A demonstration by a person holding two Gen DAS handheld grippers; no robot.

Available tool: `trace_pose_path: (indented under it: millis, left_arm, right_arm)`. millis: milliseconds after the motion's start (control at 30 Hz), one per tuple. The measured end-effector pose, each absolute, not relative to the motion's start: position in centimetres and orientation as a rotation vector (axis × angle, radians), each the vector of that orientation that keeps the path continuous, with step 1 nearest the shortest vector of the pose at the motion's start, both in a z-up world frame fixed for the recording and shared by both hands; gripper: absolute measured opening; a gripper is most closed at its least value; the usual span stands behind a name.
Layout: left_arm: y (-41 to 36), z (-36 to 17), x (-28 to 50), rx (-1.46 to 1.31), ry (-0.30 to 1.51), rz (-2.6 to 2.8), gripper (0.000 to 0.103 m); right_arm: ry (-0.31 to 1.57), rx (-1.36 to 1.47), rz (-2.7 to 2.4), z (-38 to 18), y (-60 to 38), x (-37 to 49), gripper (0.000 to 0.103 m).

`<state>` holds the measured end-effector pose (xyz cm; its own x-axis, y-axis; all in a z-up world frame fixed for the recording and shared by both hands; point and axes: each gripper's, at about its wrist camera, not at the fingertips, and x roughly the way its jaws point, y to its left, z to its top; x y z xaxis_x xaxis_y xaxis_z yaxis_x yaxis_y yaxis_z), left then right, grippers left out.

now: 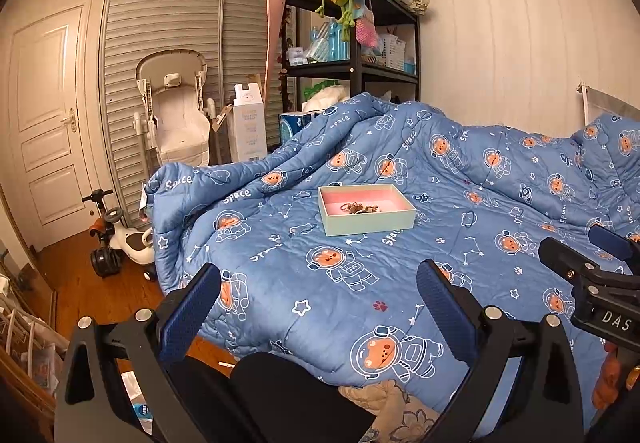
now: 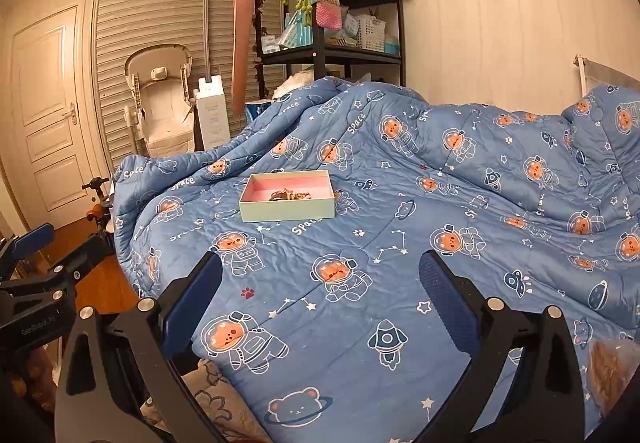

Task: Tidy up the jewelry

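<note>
A shallow mint-green box [image 1: 370, 221] with a pink inside lies on the blue space-print quilt [image 1: 340, 303]. A small heap of jewelry [image 1: 358, 208] lies in it. The box [image 2: 286, 212] and jewelry [image 2: 290, 196] also show in the right wrist view. My left gripper [image 1: 320, 307] is open and empty, well short of the box, over the quilt's near edge. My right gripper [image 2: 320, 303] is open and empty, also short of the box and to its right. The right gripper shows at the right edge of the left wrist view [image 1: 588, 263]. The left gripper shows at the left edge of the right wrist view [image 2: 36, 263].
A black shelf rack [image 1: 352, 23] full of items stands behind the bed. A white baby chair [image 1: 176, 115], a tall white carton [image 1: 249, 123] and louvred closet doors [image 1: 168, 43] are at the left. A toy scooter [image 1: 116, 239] stands on the wooden floor.
</note>
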<state>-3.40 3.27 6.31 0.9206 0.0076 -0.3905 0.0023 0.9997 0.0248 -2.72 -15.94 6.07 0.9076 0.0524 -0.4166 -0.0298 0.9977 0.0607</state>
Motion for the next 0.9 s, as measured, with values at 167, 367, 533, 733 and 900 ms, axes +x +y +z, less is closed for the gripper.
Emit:
trace_pose_path:
  millis: [167,367,533,733,900]
  left_arm:
    - [3.27,6.24,-3.50,0.022,0.403,0.003,0.096]
    - [3.25,6.22,-3.49,0.021,0.403,0.003,0.096]
    - [3.20,6.26,-3.53,0.021,0.402,0.004,0.096]
    - [3.20,6.26,-3.52,0.022,0.402,0.005,0.096]
    - [3.14,6.41,-3.75,0.025,0.393,0.005,0.096]
  right_arm:
    - [0.429,0.043,0.043,6.17,-15.74,-2.86,0.097]
    - [0.421,0.038,0.044,6.31,-15.62,-2.96,0.097]
    - [0.420,0.035,0.045,6.39,-15.64,-2.96,0.097]
    - [0.421,0.036,0.044,6.42,-15.60,-3.04,0.097]
    - [0.419,0.036,0.042,6.45,-15.56,-3.26,0.097]
